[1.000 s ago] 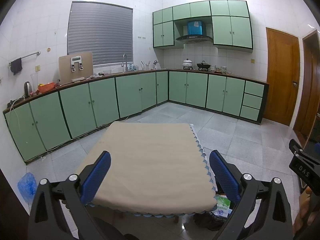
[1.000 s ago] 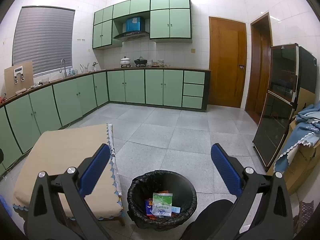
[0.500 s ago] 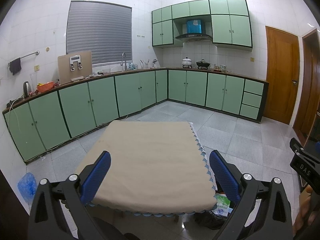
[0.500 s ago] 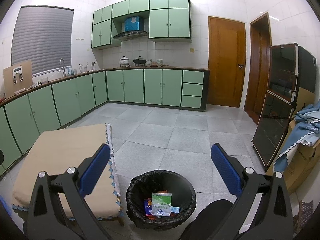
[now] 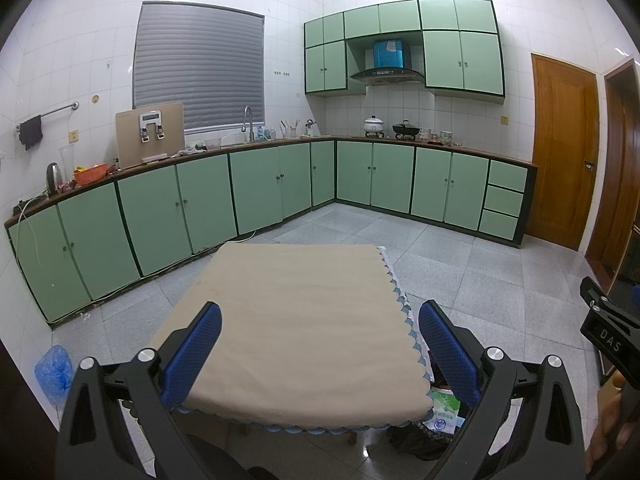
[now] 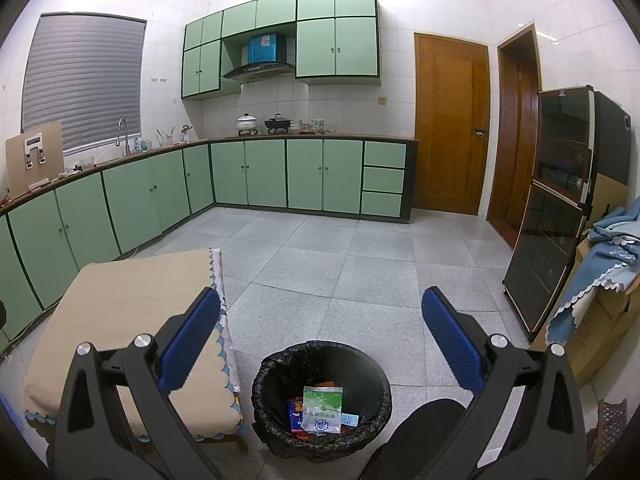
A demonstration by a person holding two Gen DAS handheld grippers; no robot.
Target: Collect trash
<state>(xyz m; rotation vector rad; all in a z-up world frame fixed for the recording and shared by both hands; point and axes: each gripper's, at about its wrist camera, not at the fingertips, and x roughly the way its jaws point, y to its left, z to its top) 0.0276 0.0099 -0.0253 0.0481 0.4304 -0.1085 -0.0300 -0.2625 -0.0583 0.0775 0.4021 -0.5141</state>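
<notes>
A round bin with a black liner (image 6: 322, 360) stands on the floor just right of a low table with a beige cloth (image 6: 128, 304). Inside it lie a green-and-white packet (image 6: 322, 408), a red-and-blue wrapper (image 6: 295, 414) and other scraps. My right gripper (image 6: 320, 340) is open and empty above the bin. My left gripper (image 5: 318, 350) is open and empty above the near end of the table (image 5: 296, 320). The bin's packet (image 5: 442, 414) peeks out at the table's right corner in the left wrist view.
Green cabinets (image 5: 256, 188) run along the left and back walls. A blue plastic bag (image 5: 52, 372) lies on the floor at the left. A dark glass cabinet (image 6: 560, 208) and a cardboard box with blue cloth (image 6: 608, 264) stand at the right. Wooden doors (image 6: 450, 124) are at the back.
Both grippers have stayed open and empty. The views have shifted only slightly; nothing was picked up or let go.
</notes>
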